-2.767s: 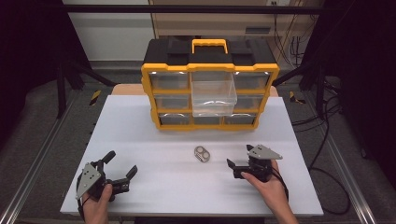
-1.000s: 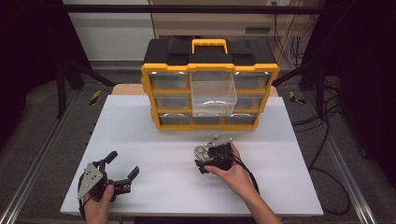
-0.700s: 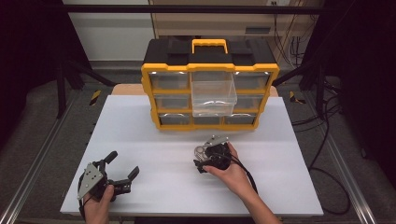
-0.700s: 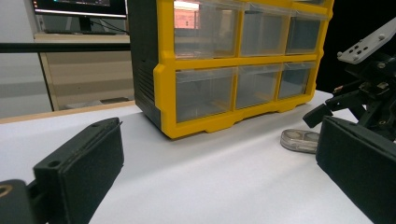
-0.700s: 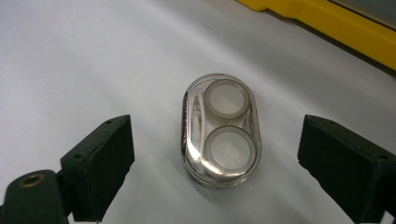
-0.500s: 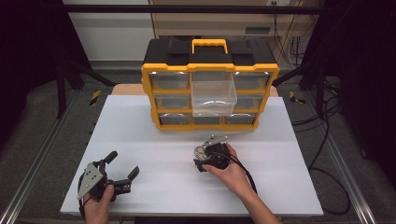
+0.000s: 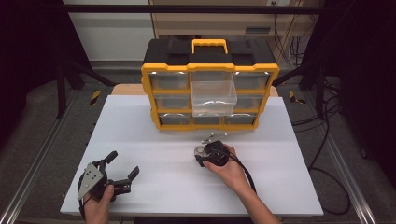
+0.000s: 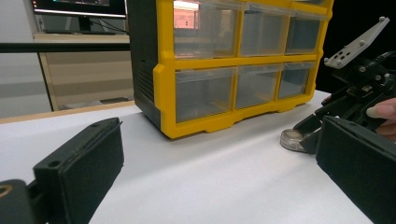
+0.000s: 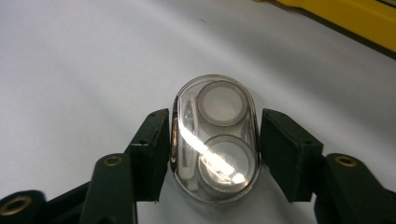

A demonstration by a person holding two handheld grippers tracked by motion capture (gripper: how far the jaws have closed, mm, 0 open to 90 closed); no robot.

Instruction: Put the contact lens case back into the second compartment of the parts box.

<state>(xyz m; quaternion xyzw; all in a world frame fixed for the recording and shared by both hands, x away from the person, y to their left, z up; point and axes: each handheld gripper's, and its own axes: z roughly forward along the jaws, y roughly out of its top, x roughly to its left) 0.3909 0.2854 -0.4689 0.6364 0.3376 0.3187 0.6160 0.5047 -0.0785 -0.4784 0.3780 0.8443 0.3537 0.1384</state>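
The clear oval case [image 9: 215, 140] is lying flat on the white desk [image 7: 159, 140], between the two jaws of the right claw [image 9: 212, 154]. The jaws have just been closing, and their pads are now pressing on the case's two long sides. Inside the case two round wells are sitting one behind the other, with a thin white piece running along the wall at the 9 o'clock side; what the wells hold cannot be told. No writing can be read on the case.

In the high view the right claw [image 7: 205, 156] is working just past the desk's centre, the person's right hand [image 7: 229, 168] reaching in from 6 o'clock. Directly at 12 o'clock from it, the yellow and black drawer cabinet [image 7: 210, 84] is standing near the far edge of the desk, with one clear drawer [image 7: 214, 95] pulled out from its middle column and looking empty. The other drawers are sitting closed, and their contents cannot be made out. Bare desk is lying between the case and the cabinet.

Well apart, toward 8 o'clock, the left claw [image 7: 122, 165] is resting in the left hand [image 7: 98, 205] near the front edge, its jaws standing wide apart with nothing between them.
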